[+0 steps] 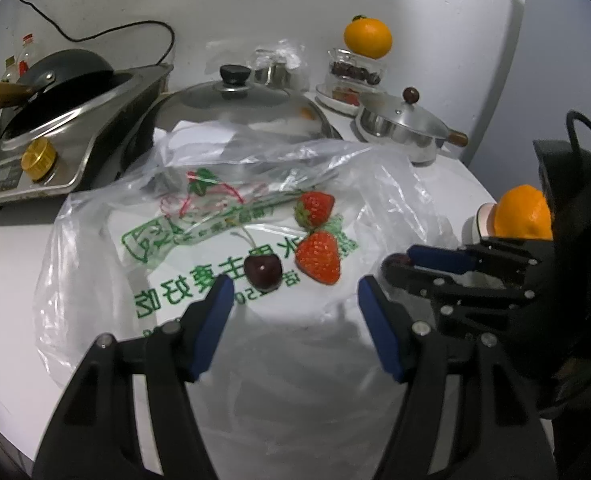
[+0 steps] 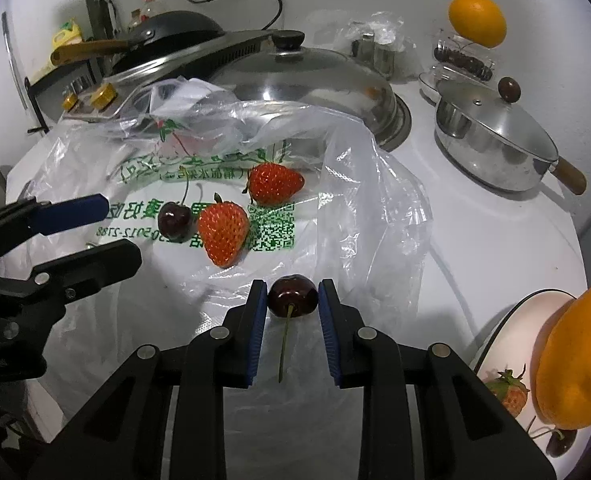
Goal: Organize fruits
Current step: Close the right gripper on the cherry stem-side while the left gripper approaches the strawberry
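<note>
Two strawberries (image 1: 318,257) (image 1: 314,209) and a dark cherry (image 1: 262,272) lie on a clear plastic bag (image 1: 95,272) with green print. My left gripper (image 1: 291,292) is open and empty, just short of that cherry. My right gripper (image 2: 292,298) is shut on a second dark cherry (image 2: 293,295), stem pointing back, at the bag's near edge. The right wrist view also shows the strawberries (image 2: 223,233) (image 2: 274,183), the loose cherry (image 2: 175,221) and the left gripper (image 2: 95,232). A white plate (image 2: 511,320) at lower right holds an orange (image 2: 575,360), a strawberry (image 2: 509,394) and a cherry (image 2: 559,442).
A domed wok lid (image 1: 239,108), an induction cooker with a black pan (image 1: 67,92) and a small steel pot (image 1: 403,124) stand behind the bag. Another orange (image 1: 368,37) sits on a clear box of cherries (image 1: 353,70) at the back wall.
</note>
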The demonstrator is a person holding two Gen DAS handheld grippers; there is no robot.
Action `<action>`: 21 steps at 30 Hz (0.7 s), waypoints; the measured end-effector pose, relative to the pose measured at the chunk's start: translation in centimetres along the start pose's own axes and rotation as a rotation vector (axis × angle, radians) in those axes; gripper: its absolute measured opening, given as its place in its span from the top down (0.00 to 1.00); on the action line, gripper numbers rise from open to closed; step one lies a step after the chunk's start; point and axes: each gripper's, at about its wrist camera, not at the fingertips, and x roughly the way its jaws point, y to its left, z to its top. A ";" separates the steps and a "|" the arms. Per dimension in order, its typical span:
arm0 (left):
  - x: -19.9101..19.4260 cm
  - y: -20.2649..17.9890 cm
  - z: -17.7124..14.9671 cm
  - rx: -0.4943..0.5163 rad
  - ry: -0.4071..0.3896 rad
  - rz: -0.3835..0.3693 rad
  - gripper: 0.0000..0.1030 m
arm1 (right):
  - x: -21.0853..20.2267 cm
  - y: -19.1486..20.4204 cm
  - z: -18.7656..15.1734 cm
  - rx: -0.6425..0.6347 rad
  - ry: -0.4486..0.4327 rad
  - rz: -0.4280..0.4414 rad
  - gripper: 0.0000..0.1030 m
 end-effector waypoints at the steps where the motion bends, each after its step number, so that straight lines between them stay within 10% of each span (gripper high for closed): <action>1: 0.0 0.0 0.0 -0.001 -0.001 0.000 0.36 | 0.1 0.0 0.0 -0.002 0.002 -0.002 0.73; 21: 0.0 0.7 -0.4 0.000 -0.003 -0.011 0.36 | 0.7 0.7 0.1 -0.027 0.006 -0.029 0.72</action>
